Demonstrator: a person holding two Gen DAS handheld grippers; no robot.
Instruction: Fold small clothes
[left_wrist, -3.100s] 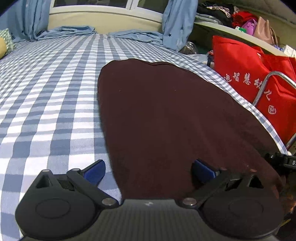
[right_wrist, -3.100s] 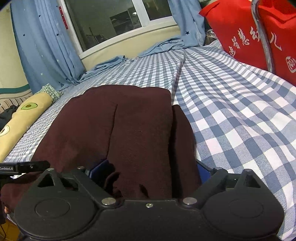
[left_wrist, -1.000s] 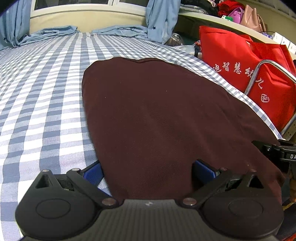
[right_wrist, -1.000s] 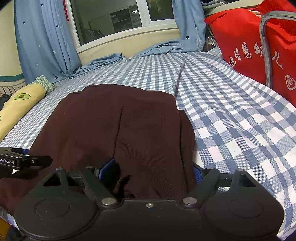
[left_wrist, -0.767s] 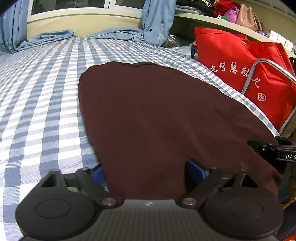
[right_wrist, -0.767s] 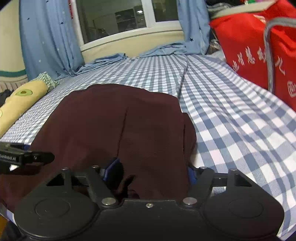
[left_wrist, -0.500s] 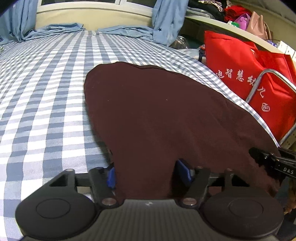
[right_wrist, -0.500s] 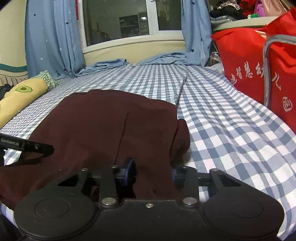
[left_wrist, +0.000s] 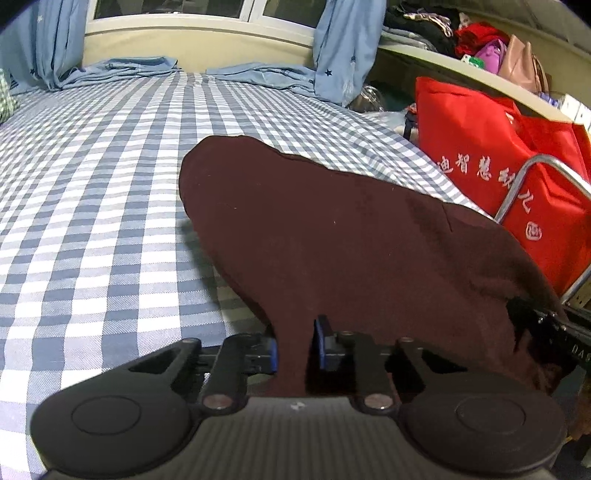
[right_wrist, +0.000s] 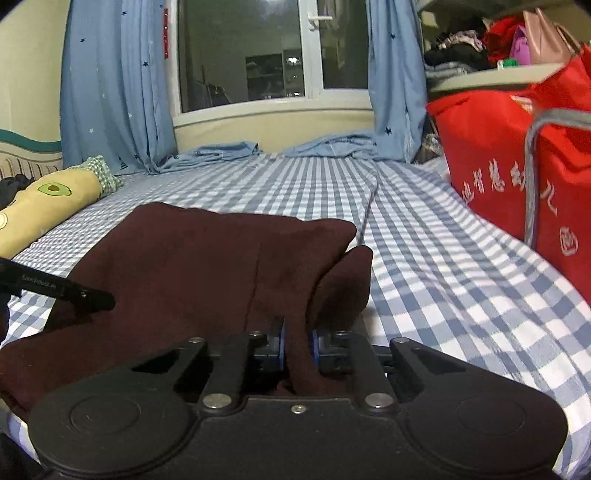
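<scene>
A dark maroon garment (left_wrist: 332, 236) lies on the blue-and-white checked bed sheet (left_wrist: 92, 221). My left gripper (left_wrist: 294, 350) is shut on the garment's near edge, the cloth pinched between its blue pads. My right gripper (right_wrist: 297, 350) is shut on another part of the near edge of the same garment (right_wrist: 207, 266), which rises in folds ahead of it. The right gripper's tip shows at the right in the left wrist view (left_wrist: 535, 325). The left gripper's tip shows at the left in the right wrist view (right_wrist: 74, 293).
A red bag (left_wrist: 491, 162) with a metal frame (left_wrist: 532, 184) stands at the bed's right side. Blue curtains (right_wrist: 114, 85) and a window (right_wrist: 258, 51) are at the far end. An avocado-print pillow (right_wrist: 48, 206) lies at the left.
Both grippers have closed from open onto the garment's near edge. The cloth now lifts and bunches at the pads, and both cameras have tipped up.
</scene>
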